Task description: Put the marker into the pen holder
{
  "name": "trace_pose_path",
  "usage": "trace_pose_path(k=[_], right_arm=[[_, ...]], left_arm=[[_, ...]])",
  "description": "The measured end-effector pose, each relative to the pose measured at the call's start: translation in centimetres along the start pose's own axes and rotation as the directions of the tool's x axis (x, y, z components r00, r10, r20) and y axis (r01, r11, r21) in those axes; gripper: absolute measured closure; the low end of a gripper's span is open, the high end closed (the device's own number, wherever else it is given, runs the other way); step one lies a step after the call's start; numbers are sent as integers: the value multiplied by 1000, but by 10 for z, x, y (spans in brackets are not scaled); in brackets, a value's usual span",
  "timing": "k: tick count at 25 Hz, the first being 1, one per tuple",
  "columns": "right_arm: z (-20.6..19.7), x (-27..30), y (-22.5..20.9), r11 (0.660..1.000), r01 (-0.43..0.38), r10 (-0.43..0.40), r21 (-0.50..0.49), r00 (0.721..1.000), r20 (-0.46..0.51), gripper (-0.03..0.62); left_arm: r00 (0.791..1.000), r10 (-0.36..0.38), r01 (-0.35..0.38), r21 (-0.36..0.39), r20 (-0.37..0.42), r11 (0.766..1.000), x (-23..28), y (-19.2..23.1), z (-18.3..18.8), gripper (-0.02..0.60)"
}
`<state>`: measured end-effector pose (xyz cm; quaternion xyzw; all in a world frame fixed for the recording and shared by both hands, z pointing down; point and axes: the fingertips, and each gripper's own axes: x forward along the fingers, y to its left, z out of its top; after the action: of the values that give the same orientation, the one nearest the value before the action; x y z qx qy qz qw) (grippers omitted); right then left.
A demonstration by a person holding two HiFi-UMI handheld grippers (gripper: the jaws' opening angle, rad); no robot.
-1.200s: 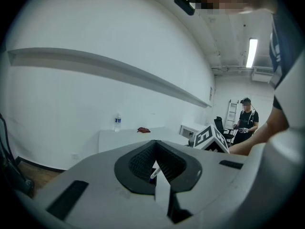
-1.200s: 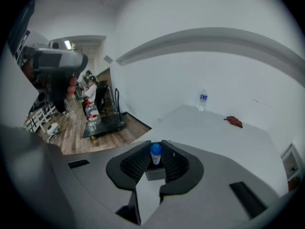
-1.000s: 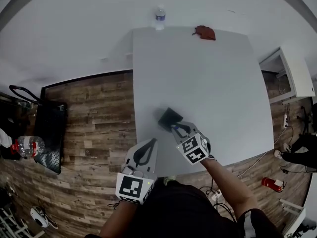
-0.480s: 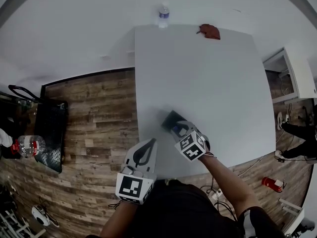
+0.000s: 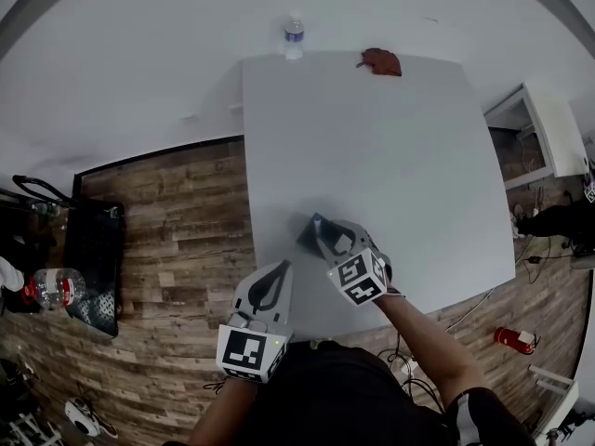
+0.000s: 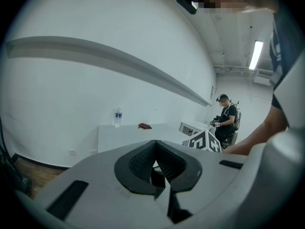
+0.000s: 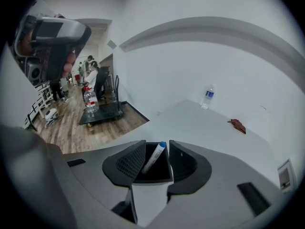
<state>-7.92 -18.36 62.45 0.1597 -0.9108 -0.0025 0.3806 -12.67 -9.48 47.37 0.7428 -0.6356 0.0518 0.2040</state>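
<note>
A dark square pen holder (image 5: 310, 232) stands near the front of the white table (image 5: 372, 156). The white marker with a blue cap (image 7: 154, 158) leans inside the pen holder (image 7: 162, 170), its cap (image 5: 317, 219) poking out above the rim. My right gripper (image 5: 328, 237) hovers right over the holder; its jaws are opening, one on each side of the marker, and the pads (image 7: 132, 160) do not press on it. My left gripper (image 5: 282, 269) hangs off the table's front left edge, shut and empty, also shown in its own view (image 6: 155, 144).
A water bottle (image 5: 294, 37) and a red-brown cloth (image 5: 379, 60) lie at the table's far edge. A black cart (image 5: 93, 249) stands on the wood floor at left, a white cabinet (image 5: 539, 137) at right. A person (image 6: 224, 118) stands further off.
The right gripper's jaws have spread apart over the holder. The marker's blue cap now shows standing free in the holder. The left gripper has stayed put.
</note>
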Motion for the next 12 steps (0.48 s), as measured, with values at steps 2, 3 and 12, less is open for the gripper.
trace_pose_path(k=[2,3,12], right_arm=[[5,-9,-1,1000,10,-11,22,1000,29,456],[8,-14,-1,999,12,-14,37,999,49,457],[53,-81,-1,964,-67,-4,259,965,263,557]], left_arm=[[1000,-11,11,7,2,1000,2,-4,1,577],[1000,-16,16,11,3,1000,3,-7,2,577],[998,-62,61,39,27,997,6,-37,11,577]])
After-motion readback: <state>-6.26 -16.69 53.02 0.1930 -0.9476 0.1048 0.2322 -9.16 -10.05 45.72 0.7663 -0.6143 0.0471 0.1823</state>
